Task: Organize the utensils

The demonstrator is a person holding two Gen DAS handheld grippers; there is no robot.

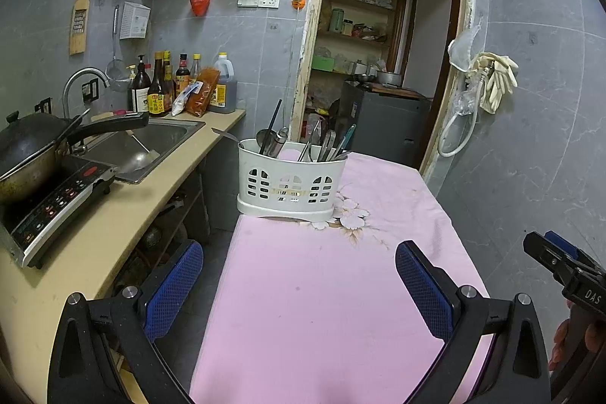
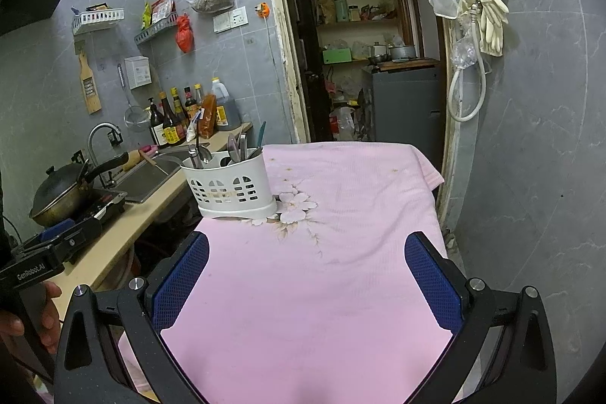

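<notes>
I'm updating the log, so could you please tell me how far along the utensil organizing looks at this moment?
It looks finished or nearly so. Done: the utensils stand upright in the white caddy at the far left corner of the pink tablecloth, and no loose utensil shows on the cloth. In hand: nothing; the left gripper and the right gripper hover open and empty. Left: at most tidying inside the caddy.

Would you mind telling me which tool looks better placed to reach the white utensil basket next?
Probably the left tool: the utensil basket sits almost straight ahead between its open fingers. From the right tool, also open and empty, the basket lies off to the left at the pink cloth's corner.
</notes>
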